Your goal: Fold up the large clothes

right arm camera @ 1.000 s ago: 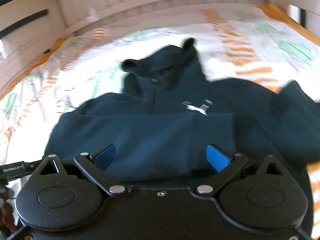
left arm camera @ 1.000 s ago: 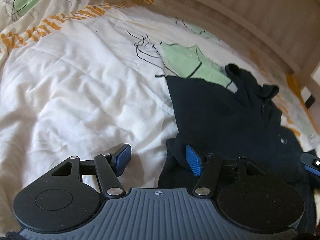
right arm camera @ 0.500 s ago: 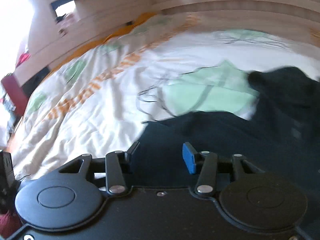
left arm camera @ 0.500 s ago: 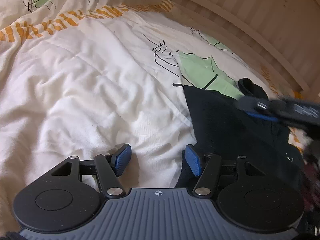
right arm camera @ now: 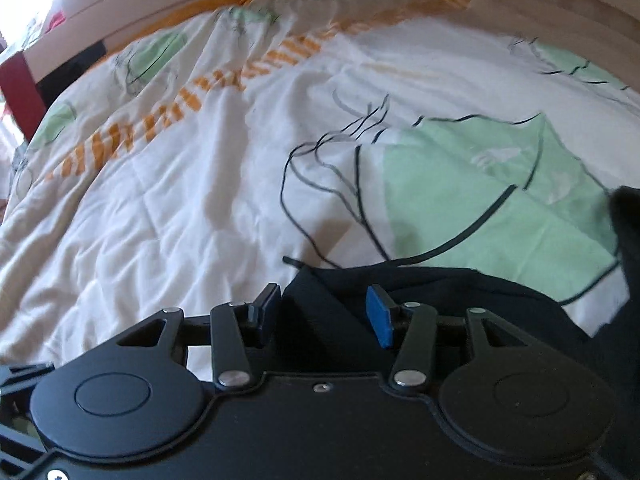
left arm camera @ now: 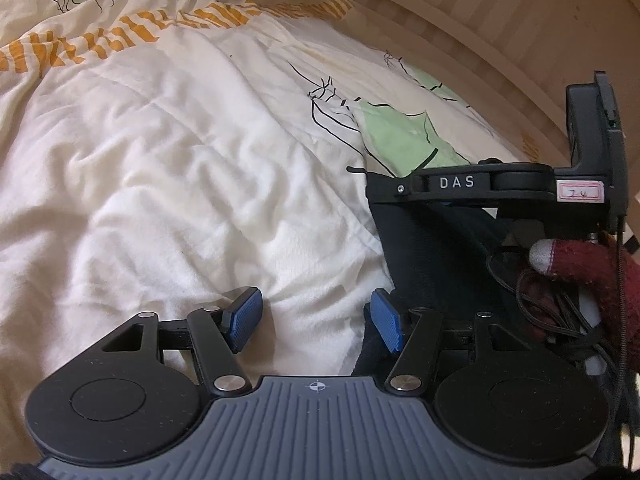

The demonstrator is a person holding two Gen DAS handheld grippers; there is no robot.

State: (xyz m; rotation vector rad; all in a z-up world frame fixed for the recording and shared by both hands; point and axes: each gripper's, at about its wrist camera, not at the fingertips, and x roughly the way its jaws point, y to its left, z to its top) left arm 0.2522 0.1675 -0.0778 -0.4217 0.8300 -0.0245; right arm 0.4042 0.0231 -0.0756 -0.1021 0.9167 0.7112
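A dark navy hoodie [left arm camera: 436,264] lies on the bed at the right of the left wrist view; its corner also shows in the right wrist view [right arm camera: 420,292]. My left gripper [left arm camera: 316,320] is open and empty over the white duvet, its right finger at the hoodie's left edge. My right gripper [right arm camera: 322,314] is open, and the hoodie's corner lies between its fingers. In the left wrist view the right gripper's black body [left arm camera: 480,188] hovers over the hoodie, held by a hand in a red glove [left arm camera: 576,268].
A white duvet [left arm camera: 160,160] with green and orange print covers the bed. A wooden bed frame [left arm camera: 480,20] curves along the far side. A red post [right arm camera: 20,92] stands at the far left of the right wrist view.
Both grippers have swung left, off the hoodie's body toward its left edge. The right gripper has narrowed and come down on the hoodie's corner, entering the left wrist view.
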